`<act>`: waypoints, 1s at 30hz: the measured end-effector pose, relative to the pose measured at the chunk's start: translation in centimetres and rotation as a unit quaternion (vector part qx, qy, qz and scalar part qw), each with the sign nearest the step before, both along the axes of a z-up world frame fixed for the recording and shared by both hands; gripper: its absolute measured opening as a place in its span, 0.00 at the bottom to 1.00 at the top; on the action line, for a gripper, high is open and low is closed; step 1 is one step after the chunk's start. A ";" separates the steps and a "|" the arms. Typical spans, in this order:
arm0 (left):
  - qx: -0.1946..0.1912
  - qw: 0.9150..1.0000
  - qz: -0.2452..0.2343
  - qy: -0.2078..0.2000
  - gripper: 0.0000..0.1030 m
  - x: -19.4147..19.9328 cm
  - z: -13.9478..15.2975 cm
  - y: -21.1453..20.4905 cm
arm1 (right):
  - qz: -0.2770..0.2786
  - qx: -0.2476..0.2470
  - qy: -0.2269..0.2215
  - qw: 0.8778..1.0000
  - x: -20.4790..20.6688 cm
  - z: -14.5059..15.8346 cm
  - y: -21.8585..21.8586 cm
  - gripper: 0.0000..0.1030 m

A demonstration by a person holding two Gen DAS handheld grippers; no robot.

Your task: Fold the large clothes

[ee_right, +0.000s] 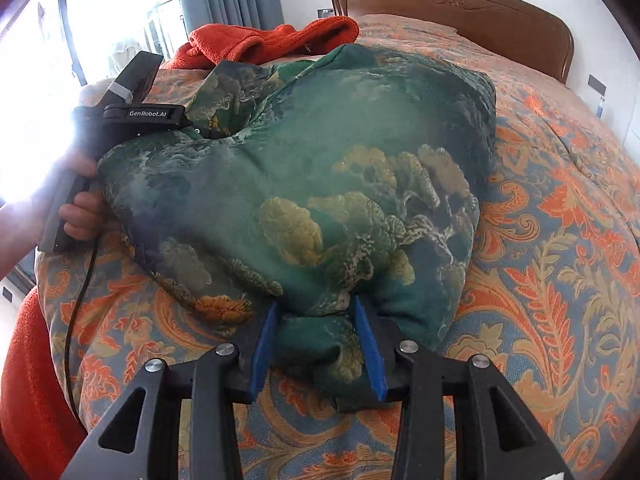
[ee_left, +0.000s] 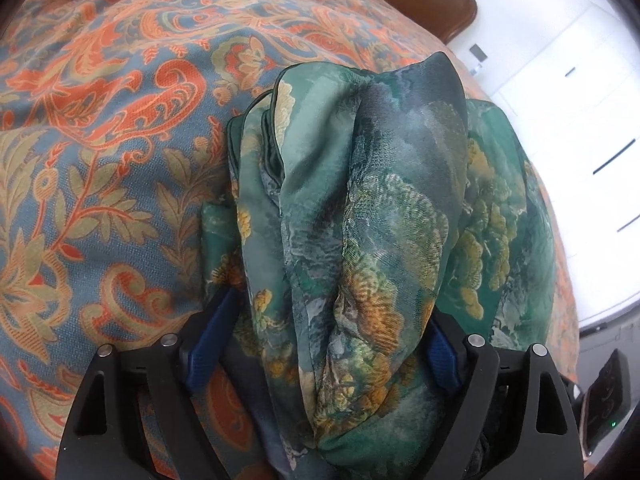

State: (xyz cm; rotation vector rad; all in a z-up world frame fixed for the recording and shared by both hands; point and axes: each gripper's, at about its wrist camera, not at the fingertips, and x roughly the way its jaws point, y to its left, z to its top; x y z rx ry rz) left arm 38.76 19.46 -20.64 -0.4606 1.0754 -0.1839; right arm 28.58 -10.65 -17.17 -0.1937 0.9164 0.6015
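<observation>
A green garment (ee_left: 380, 200) with a gold and grey print lies bunched on the patterned bedspread (ee_left: 100, 140). My left gripper (ee_left: 332, 308) stands open and wide, and a thick fold of the garment fills the room between its blue pads (ee_left: 208, 328). In the right wrist view the garment (ee_right: 320, 168) forms a rounded heap. My right gripper (ee_right: 316, 308) is shut on a bunched edge at the heap's near side. Across the heap at the left, a hand (ee_right: 80, 208) holds the left gripper's black body (ee_right: 140, 114); its fingers are hidden under the cloth.
A red-orange fleece cloth (ee_right: 272, 40) lies behind the garment near the wooden headboard (ee_right: 460, 12). More red cloth (ee_right: 28, 360) hangs at the bed's left edge. A black cable (ee_right: 80, 300) trails from the left gripper. White drawers (ee_left: 580, 120) stand beyond the bed.
</observation>
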 end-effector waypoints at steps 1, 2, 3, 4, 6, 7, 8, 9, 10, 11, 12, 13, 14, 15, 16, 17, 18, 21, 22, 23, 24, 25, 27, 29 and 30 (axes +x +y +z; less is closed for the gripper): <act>-0.001 1.000 0.005 -0.002 0.89 -0.3 0.3 0.1 | -0.001 -0.003 -0.002 1.000 0.0 0.2 0.1 0.38; -0.002 1.000 0.013 -0.006 0.92 -0.7 0.8 0.3 | -0.002 -0.009 -0.005 1.000 -0.6 0.5 0.3 0.39; -0.002 1.000 0.022 -0.011 0.97 -1.4 1.4 0.6 | -0.005 -0.016 -0.016 1.000 -1.0 1.2 0.5 0.39; -0.009 0.999 0.030 -0.018 0.97 -2.2 2.1 0.8 | -0.008 -0.022 -0.030 0.999 -1.7 2.2 0.6 0.40; -0.018 0.998 0.041 -0.033 0.96 -3.8 3.7 1.3 | -0.014 -0.026 -0.055 0.998 -3.5 4.3 0.6 0.64; -0.012 0.998 0.049 -0.046 0.96 -5.0 4.8 1.4 | -0.018 -0.025 -0.066 0.997 -4.5 5.2 0.4 0.75; -0.005 0.997 0.053 -0.059 0.96 -6.0 5.8 1.5 | -0.025 -0.019 -0.082 0.996 -5.9 6.4 -0.1 0.85; 0.002 0.996 0.055 -0.072 0.96 -6.8 6.7 1.5 | -0.032 -0.012 -0.097 0.995 -7.1 7.1 -0.6 0.85; 0.012 0.995 0.056 -0.084 0.96 -7.8 7.6 1.4 | -0.038 -0.006 -0.107 0.994 -8.2 7.7 -1.2 0.85; 0.023 0.994 0.058 -0.094 0.96 -8.6 8.4 1.3 | -0.044 -0.003 -0.114 0.992 -9.5 8.2 -1.7 0.85; 0.033 0.993 0.059 -0.102 0.96 -9.3 9.1 1.1 | -0.048 -0.002 -0.119 0.992 -10.4 8.5 -2.0 0.85; 0.047 0.991 0.060 -0.110 0.96 -10.0 9.9 0.9 | -0.053 -0.003 -0.123 0.991 -11.2 8.8 -2.2 0.85; 0.066 0.989 0.063 -0.117 0.96 -10.6 10.7 0.6 | -0.060 -0.007 -0.127 0.990 -11.9 8.9 -2.5 0.85; 0.085 0.987 0.066 -0.123 0.96 -10.9 11.3 0.4 | -0.068 -0.012 -0.131 0.989 -12.7 8.9 -2.7 0.85; 0.112 0.982 0.072 -0.132 0.96 -11.5 12.1 0.0 | -0.077 -0.016 -0.134 0.988 -13.3 9.0 -2.9 0.85; 0.131 0.979 0.078 -0.138 0.96 -11.6 12.8 -0.2 | -0.085 -0.018 -0.134 0.987 -13.8 9.1 -3.0 0.85; 0.146 0.975 0.083 -0.143 0.96 -11.6 13.4 -0.2 | -0.091 -0.017 -0.133 0.987 -14.1 9.1 -3.2 0.85; 0.173 0.969 0.092 -0.151 0.96 -11.9 14.5 -0.4 | -0.102 -0.005 -0.125 0.987 -15.0 9.0 -4.0 0.85; 0.182 0.967 0.094 -0.153 0.96 -12.0 14.7 -0.6 | -0.103 -0.006 -0.118 0.988 -14.7 8.9 -4.0 0.85; 0.190 0.965 0.095 -0.155 0.96 -12.1 14.8 -0.8 | -0.103 -0.007 -0.113 0.988 -14.4 8.6 -4.1 0.85; 0.201 0.962 0.095 -0.156 0.96 -12.1 14.9 -1.0 | -0.105 -0.008 -0.107 0.989 -14.2 8.5 -3.9 0.85; 0.212 0.960 0.096 -0.157 0.96 -12.2 14.9 -1.1 | -0.107 -0.007 -0.104 0.989 -13.8 8.5 -3.8 0.85; 0.226 0.957 0.098 -0.154 0.96 -12.3 15.1 -1.2 | -0.103 0.002 -0.101 0.990 -14.0 8.7 -3.4 0.85; 0.232 0.955 0.100 -0.152 0.96 -12.4 15.0 -1.3 | -0.098 0.004 -0.104 0.990 -14.3 8.8 -2.7 0.85; 0.236 0.954 0.102 -0.152 0.96 -12.5 15.0 -1.3 | -0.092 0.003 -0.106 0.990 -14.4 8.8 -2.4 0.85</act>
